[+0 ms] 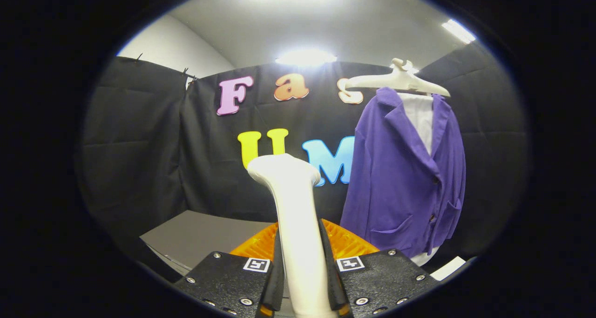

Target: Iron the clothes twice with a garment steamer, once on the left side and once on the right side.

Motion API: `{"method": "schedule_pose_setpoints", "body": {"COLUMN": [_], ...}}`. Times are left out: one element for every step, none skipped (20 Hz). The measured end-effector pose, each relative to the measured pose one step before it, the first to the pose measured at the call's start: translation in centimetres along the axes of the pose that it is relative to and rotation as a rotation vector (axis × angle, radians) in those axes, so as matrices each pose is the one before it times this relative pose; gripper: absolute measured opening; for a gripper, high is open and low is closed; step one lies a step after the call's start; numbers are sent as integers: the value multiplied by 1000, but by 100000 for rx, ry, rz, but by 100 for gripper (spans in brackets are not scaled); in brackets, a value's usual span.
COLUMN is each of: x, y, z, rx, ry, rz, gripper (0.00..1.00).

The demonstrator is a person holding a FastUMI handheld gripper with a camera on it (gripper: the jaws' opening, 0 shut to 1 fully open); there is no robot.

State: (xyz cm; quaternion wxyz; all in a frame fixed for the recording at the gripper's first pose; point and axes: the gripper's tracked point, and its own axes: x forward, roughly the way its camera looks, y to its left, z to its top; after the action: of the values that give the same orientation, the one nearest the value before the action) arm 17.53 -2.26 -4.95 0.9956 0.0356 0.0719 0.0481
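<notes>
Gripper view puts your tool (302, 280) clamped on the white plastic garment steamer (295, 225), head upright for steaming; the purple jacket (400, 178) on its white hanger (398, 80) hangs beyond, to the tool's right, not yet reached

White garment steamer (295, 215) pressed between both fingers of the gripper (301, 280); purple jacket (409, 178) over a white shirt (419, 115) on a cream hanger (398, 80); orange ribbed object (342, 241) behind the fingers; grey desk (200, 239); black cloth wall (139, 145).
</notes>
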Motion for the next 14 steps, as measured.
{"method": "schedule_pose_setpoints", "body": {"x": [-288,-316,-73,6,0,176,247,376,291,415,407,549,601,533], "y": [-794,-854,-890,-1015,-901,-824,-931,-927,-772,-617,-667,-674,-721,-856], "z": [701,450,554,731,628,641,695,735,760,847,821,496,522,434], "rx": [255,294,49,249,360,659,803,869,695,-53,75,175,-277,-663], "ry": [-1193,-854,-783,-1197,-1008,-897,-1151,-1163,-1327,-2172,-2044,-1079,-925,-685], "rz": [-1262,-1475,-1958,-2209,-1904,-1733,-1879,-1620,-1538,-843,-812,-1094,-1723,-2197], "gripper": [38,38,38,38,38,37,37,37,37,37,37,37,37,37]}}
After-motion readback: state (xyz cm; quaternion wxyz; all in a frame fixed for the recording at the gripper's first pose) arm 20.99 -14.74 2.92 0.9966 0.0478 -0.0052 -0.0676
